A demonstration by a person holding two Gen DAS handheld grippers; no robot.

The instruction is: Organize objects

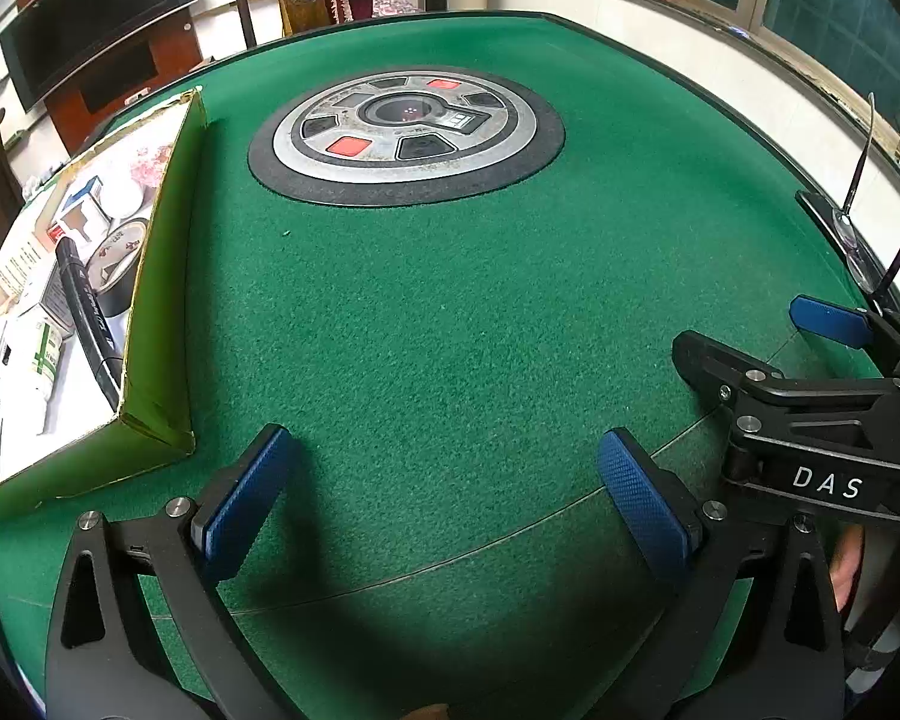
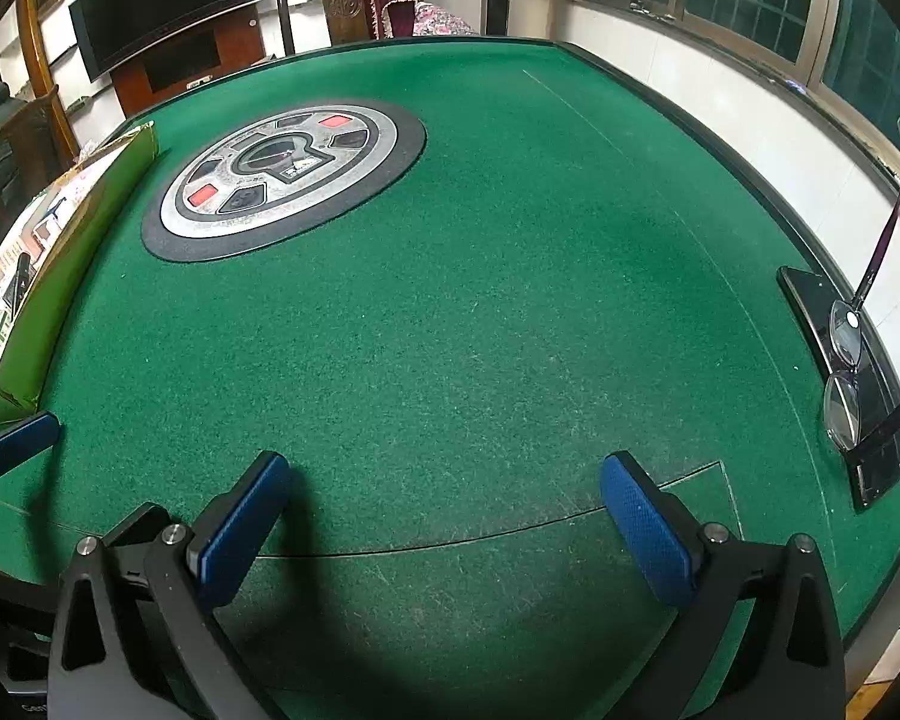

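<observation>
Green felt fills both my views, a table (image 2: 510, 300) with a round control panel (image 1: 406, 133) set into its middle. My left gripper (image 1: 447, 495) hangs over bare felt, blue pads spread wide, nothing between them. My right gripper (image 2: 444, 516) is the same, jaws wide apart and empty, tilted down at the cloth. In the left view I see the right gripper just beside mine. On the left sits a green-walled cardboard box (image 1: 162, 312) already holding small packets, a tin and a black pen-like item. Over at the right edge, a dark phone (image 2: 834, 384) lies flat with a pair of glasses (image 2: 846, 372) resting on it, arms up.
</observation>
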